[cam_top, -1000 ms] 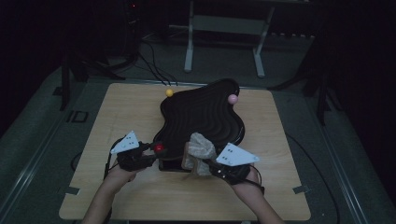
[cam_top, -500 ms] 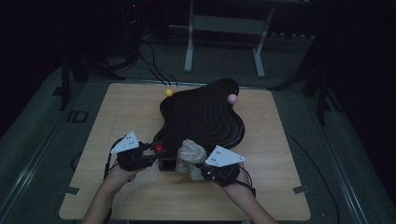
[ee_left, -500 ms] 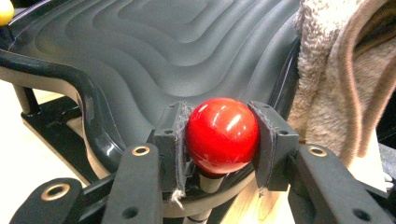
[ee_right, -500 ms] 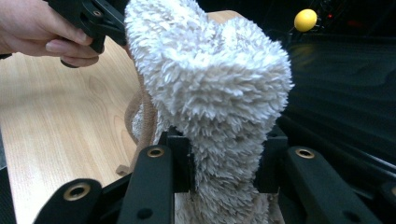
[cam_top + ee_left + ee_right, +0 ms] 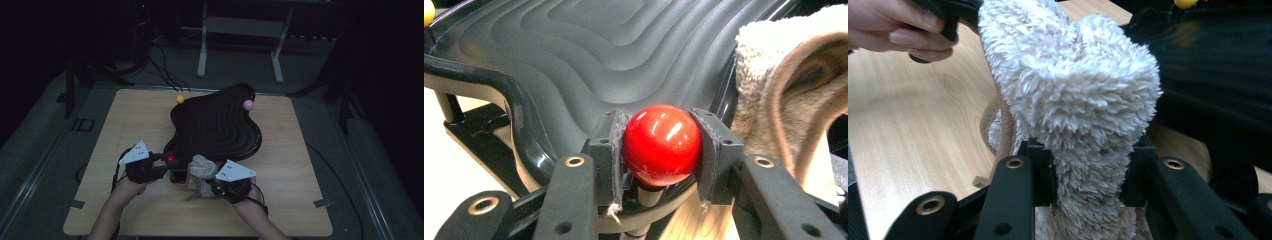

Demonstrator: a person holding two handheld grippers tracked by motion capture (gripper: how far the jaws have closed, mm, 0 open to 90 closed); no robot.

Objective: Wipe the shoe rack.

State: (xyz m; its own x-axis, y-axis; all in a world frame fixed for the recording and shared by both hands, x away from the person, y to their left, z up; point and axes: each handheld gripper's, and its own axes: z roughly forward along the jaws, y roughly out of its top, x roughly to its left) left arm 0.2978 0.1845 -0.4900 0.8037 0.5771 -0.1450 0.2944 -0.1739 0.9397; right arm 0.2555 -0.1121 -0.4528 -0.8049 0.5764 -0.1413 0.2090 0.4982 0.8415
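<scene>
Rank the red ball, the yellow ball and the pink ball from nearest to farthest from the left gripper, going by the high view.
1. red ball: clamped between the left gripper jaws, at the black wavy tray's near corner.
2. yellow ball: at the tray's far left edge.
3. pink ball: at the tray's far right edge.
</scene>
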